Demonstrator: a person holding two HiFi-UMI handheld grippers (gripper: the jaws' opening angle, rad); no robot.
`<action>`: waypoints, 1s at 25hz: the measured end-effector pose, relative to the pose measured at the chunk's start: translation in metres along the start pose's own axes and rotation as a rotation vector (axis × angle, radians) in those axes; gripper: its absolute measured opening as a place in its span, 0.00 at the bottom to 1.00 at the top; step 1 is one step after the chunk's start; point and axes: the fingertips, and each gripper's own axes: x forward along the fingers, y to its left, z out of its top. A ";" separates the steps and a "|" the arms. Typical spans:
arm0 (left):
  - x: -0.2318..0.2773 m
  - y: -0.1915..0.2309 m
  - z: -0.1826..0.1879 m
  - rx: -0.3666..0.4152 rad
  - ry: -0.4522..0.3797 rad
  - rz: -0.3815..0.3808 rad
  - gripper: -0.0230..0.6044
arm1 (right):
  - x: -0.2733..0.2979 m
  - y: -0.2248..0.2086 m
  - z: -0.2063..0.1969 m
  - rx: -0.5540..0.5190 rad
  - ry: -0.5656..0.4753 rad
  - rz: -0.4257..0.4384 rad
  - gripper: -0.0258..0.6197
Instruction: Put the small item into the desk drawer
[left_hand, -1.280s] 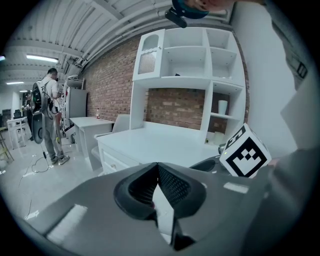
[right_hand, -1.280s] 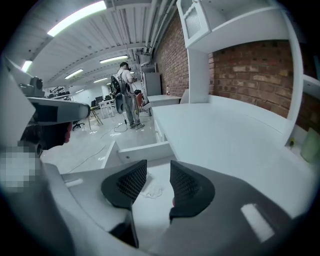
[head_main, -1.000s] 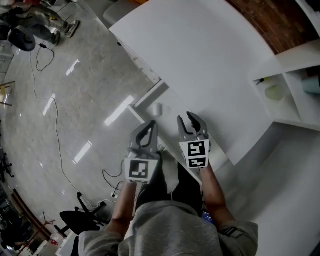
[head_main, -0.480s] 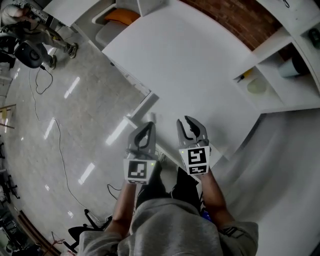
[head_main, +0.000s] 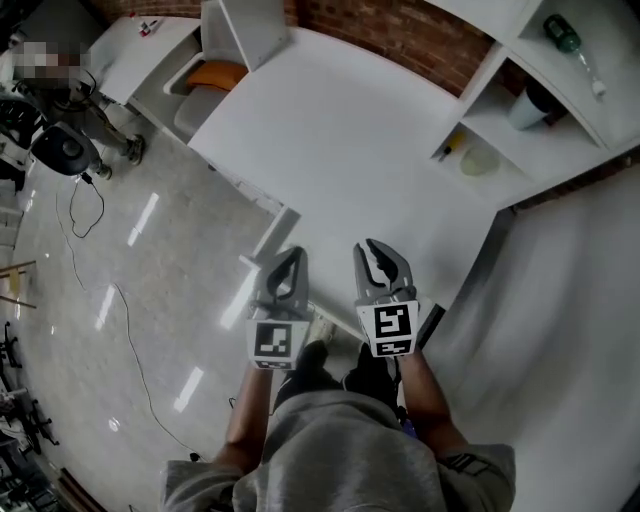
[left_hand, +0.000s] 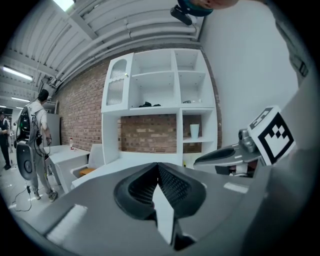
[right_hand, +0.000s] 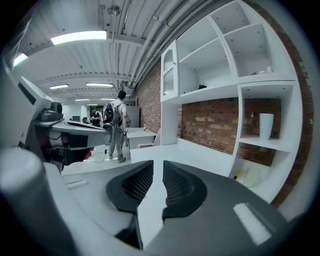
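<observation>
- Plainly saw black-and-white square markers on the cubes of the left gripper (head_main: 290, 258) and the right gripper (head_main: 381, 250); took them for patterns, not letters.
- Found the left gripper's jaws together at the tips, with nothing held.
- Caught the right gripper's jaws closing, with a narrow gap between the pads (right_hand: 138, 184) and nothing in it.
- Saw both grippers side by side over the near edge of the white desk (head_main: 340, 130), close to the person's body.
- Made out what looked like a grey drawer (head_main: 274, 230) front jutting from the desk's edge, just ahead of the left gripper; could not see inside it.
- Could not make out the small item in any view.
- Spotted a white shelf unit (head_main: 482, 72) at the desk's far right. Saw a pale cup (head_main: 524, 108) upright in one compartment, and a pale round thing (head_main: 478, 160) beside a yellow stick (head_main: 452, 146) in the compartment below. Noted a green-topped bottle (head_main: 563, 33) lying on the shelf above.
- Noticed an orange thing (head_main: 216, 74) lying in a white seat-like tray (head_main: 190, 108) beyond the desk's far left corner.
</observation>
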 end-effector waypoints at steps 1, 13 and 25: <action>0.000 -0.005 0.003 0.002 -0.003 -0.012 0.06 | -0.005 -0.003 0.001 0.006 -0.005 -0.013 0.13; -0.002 -0.067 0.027 0.045 -0.042 -0.179 0.06 | -0.068 -0.032 0.004 0.066 -0.056 -0.182 0.08; 0.004 -0.118 0.035 0.085 -0.067 -0.364 0.06 | -0.123 -0.057 -0.011 0.106 -0.065 -0.372 0.05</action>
